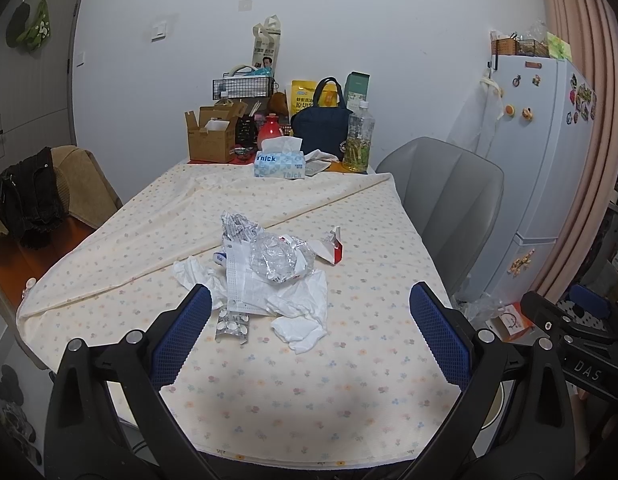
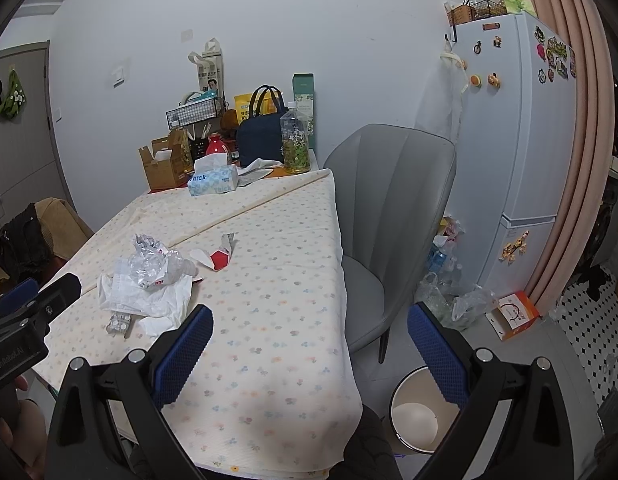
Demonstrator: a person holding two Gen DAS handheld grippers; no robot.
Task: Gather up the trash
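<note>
A heap of trash lies mid-table: a crumpled clear plastic wrapper [image 1: 275, 258] [image 2: 149, 266], white tissues [image 1: 301, 312] [image 2: 157, 304], a white paper sheet [image 1: 241, 276], an emptied pill blister [image 1: 231, 326] [image 2: 119, 325] and a torn red-and-white carton [image 1: 333, 249] [image 2: 219, 258]. My left gripper [image 1: 309, 332] is open just short of the heap, nothing between its blue pads. My right gripper [image 2: 309, 344] is open too, over the table's right edge and empty. A beige waste bin [image 2: 417, 414] stands on the floor below it, holding nothing I can see.
A floral tablecloth [image 1: 309, 392] covers the table. A tissue box [image 1: 280, 162], bottle [image 1: 360, 136], navy bag [image 1: 321, 124] and cardboard box [image 1: 211, 136] crowd the far end. A grey chair [image 2: 389, 208] and fridge [image 2: 521, 140] stand right. Plastic bags and an orange box [image 2: 513, 314] lie on the floor.
</note>
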